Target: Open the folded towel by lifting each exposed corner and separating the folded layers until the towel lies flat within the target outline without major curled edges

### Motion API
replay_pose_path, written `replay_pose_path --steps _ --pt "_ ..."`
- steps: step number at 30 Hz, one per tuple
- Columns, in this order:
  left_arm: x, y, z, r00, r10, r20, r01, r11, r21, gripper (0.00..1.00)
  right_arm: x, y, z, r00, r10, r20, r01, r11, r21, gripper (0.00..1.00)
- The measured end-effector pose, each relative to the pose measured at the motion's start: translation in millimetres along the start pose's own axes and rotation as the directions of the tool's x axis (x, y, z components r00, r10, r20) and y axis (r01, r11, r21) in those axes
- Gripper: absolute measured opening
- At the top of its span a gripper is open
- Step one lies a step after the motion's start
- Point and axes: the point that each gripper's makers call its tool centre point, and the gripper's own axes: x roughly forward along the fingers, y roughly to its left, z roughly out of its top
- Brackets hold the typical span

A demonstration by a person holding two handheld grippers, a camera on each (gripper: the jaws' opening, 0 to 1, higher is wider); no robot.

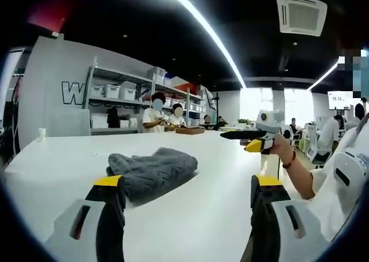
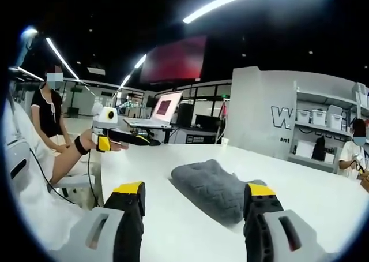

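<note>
A grey knitted towel [image 1: 153, 171] lies folded in a thick bundle on the white table [image 1: 69, 158]. My left gripper [image 1: 189, 186] is open, held low over the table a short way in front of the towel, with nothing between its yellow-tipped jaws. My right gripper [image 2: 196, 190] is open too, facing the towel [image 2: 216, 188] from the other side, its jaws apart and not touching it. Each gripper shows in the other's view: the right gripper [image 1: 228, 135] hovers in a hand above the table's far side, and the left gripper [image 2: 151, 141] is seen the same way.
The white table [image 2: 300, 175] spreads wide around the towel. A person in white [image 1: 346, 175] stands at the table's edge holding the grippers. Other people sit by shelves with bins [image 1: 118, 92] far behind. A laptop [image 2: 164, 109] stands on a far desk.
</note>
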Motion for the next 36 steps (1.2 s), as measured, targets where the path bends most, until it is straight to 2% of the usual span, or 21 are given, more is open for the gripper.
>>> replay_pose_path --steps 9,13,22,36 --pt "6 4.4 1.2 1.000 0.001 0.000 -0.001 1.000 -0.006 0.87 5 -6 -3.5 1.000 -0.010 -0.012 0.010 1.000 0.015 0.67" --pt "10 7.6 -2.9 1.000 0.001 -0.014 -0.001 1.000 -0.016 0.87 7 -9 -9.5 0.999 -0.014 -0.030 0.015 1.000 0.026 0.67" --pt "13 16.3 -7.1 1.000 0.001 -0.012 -0.002 0.999 -0.037 0.87 8 -14 -10.8 0.999 -0.030 -0.033 0.031 0.999 0.033 0.66" --pt "25 21.2 -1.5 1.000 -0.002 -0.014 0.001 0.999 -0.048 0.88 11 -27 -13.6 0.997 -0.048 -0.053 0.051 0.997 0.057 0.64"
